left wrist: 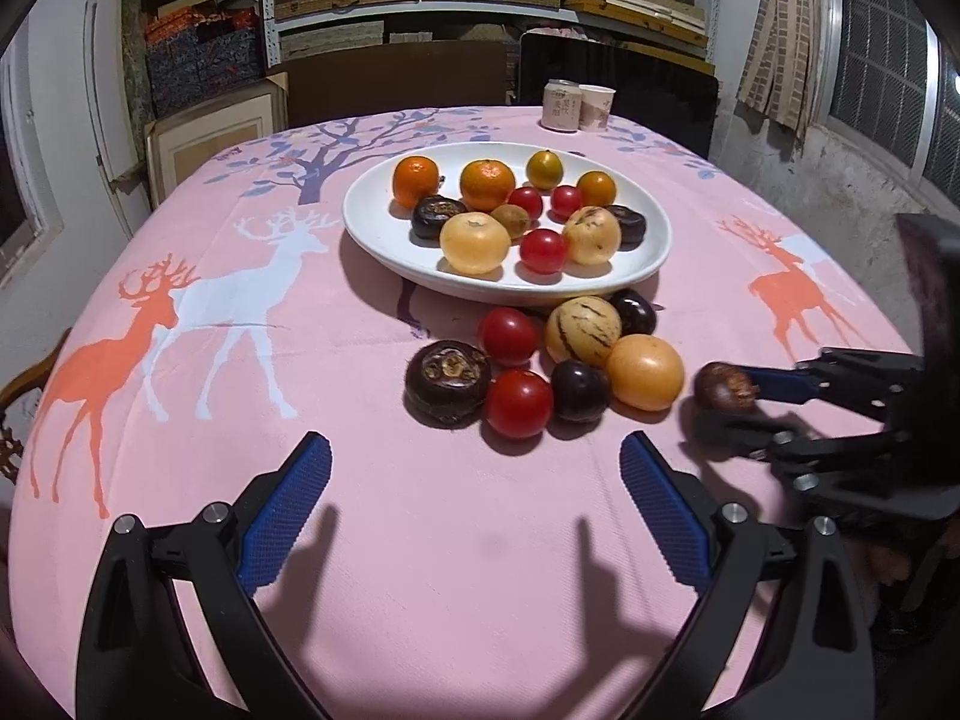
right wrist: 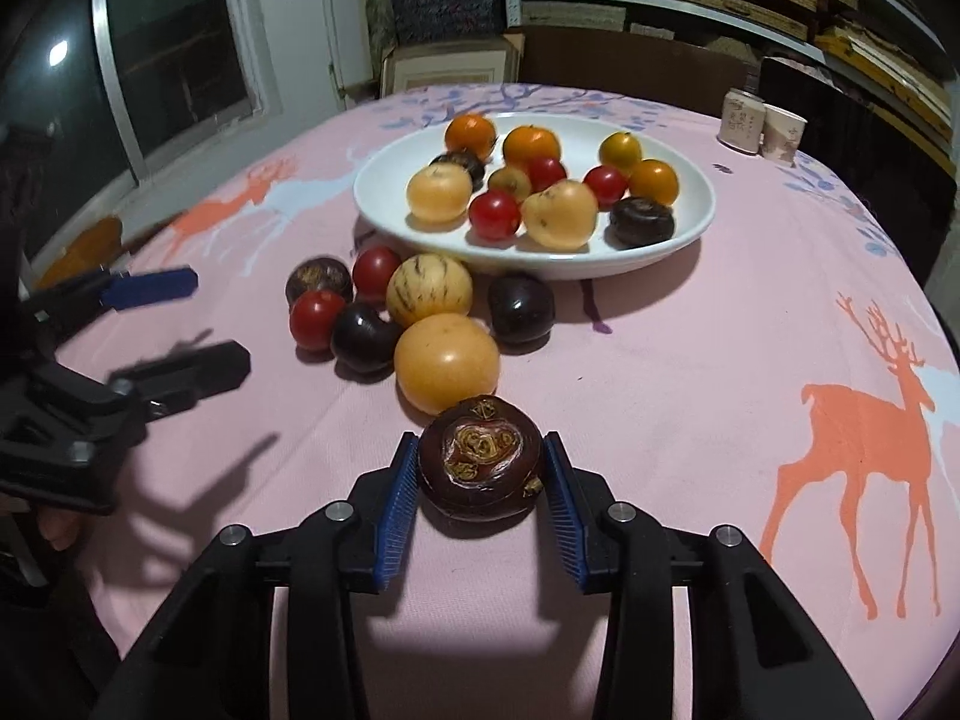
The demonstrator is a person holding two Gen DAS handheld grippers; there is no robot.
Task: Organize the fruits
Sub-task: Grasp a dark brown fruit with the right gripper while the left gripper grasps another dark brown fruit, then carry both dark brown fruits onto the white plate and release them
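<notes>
A white plate (left wrist: 654, 252) (right wrist: 702, 222) holds several oranges, tomatoes, yellow fruits and dark fruits. In front of it lies a loose cluster: a striped yellow melon (left wrist: 583, 331) (right wrist: 428, 299), an orange-yellow fruit (left wrist: 645, 372) (right wrist: 447, 363), red tomatoes (left wrist: 518, 403), dark plums (left wrist: 579, 391) and a dark mangosteen (left wrist: 447, 383). My right gripper (right wrist: 480, 468) (left wrist: 723, 402) is shut on another dark mangosteen (right wrist: 480, 457) (left wrist: 726, 386), right of the cluster. My left gripper (left wrist: 474, 480) (right wrist: 204, 324) is open and empty, just short of the cluster.
The pink deer-print tablecloth (left wrist: 420, 540) covers the round table. A can (left wrist: 561, 105) and a paper cup (left wrist: 596, 108) stand at the far edge behind the plate. Shelves with boxes and dark chair backs are beyond.
</notes>
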